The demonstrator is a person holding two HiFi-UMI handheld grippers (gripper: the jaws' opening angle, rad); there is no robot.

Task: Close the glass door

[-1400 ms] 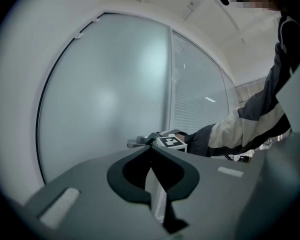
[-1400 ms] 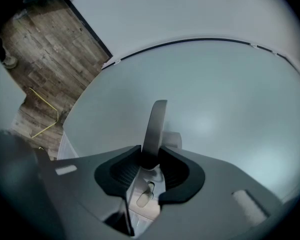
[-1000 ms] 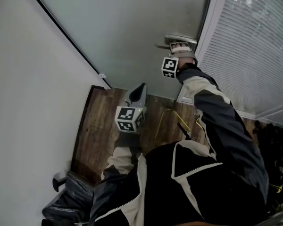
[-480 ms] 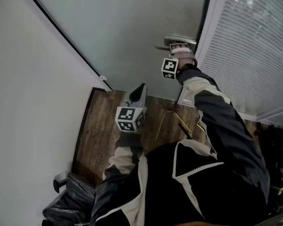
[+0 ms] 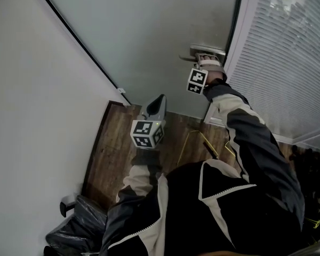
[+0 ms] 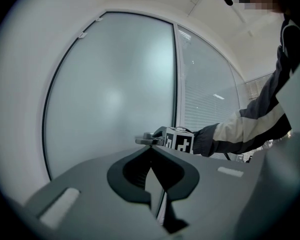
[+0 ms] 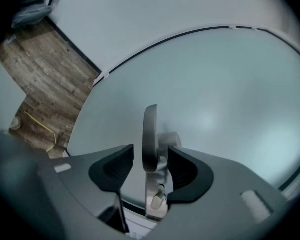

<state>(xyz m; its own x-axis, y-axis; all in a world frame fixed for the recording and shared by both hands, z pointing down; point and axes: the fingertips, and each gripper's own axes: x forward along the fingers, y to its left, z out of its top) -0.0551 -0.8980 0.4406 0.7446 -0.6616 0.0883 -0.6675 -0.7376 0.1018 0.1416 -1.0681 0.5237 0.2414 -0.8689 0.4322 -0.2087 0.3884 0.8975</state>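
Observation:
The frosted glass door (image 5: 149, 31) fills the upper middle of the head view. Its metal lever handle (image 5: 202, 51) sits by the right frame. My right gripper (image 5: 205, 60) is at that handle. In the right gripper view the handle (image 7: 150, 134) stands between the jaws of the right gripper (image 7: 151, 150) with a gap on each side. These jaws have just been opening and do not press on the handle. My left gripper (image 5: 159, 101) hangs lower, in front of the door, shut and empty. Its tips meet in the left gripper view (image 6: 151, 149).
A white wall (image 5: 32, 116) runs along the left, a window with blinds (image 5: 288, 52) on the right. Below are a wooden floor (image 5: 117, 143) with a yellow cable (image 5: 202, 140) and a black bag (image 5: 77, 233). A small thumb-turn (image 7: 157, 200) sits under the handle.
The right gripper's marker cube has rolled a little while staying at the handle. The left gripper has kept its place.

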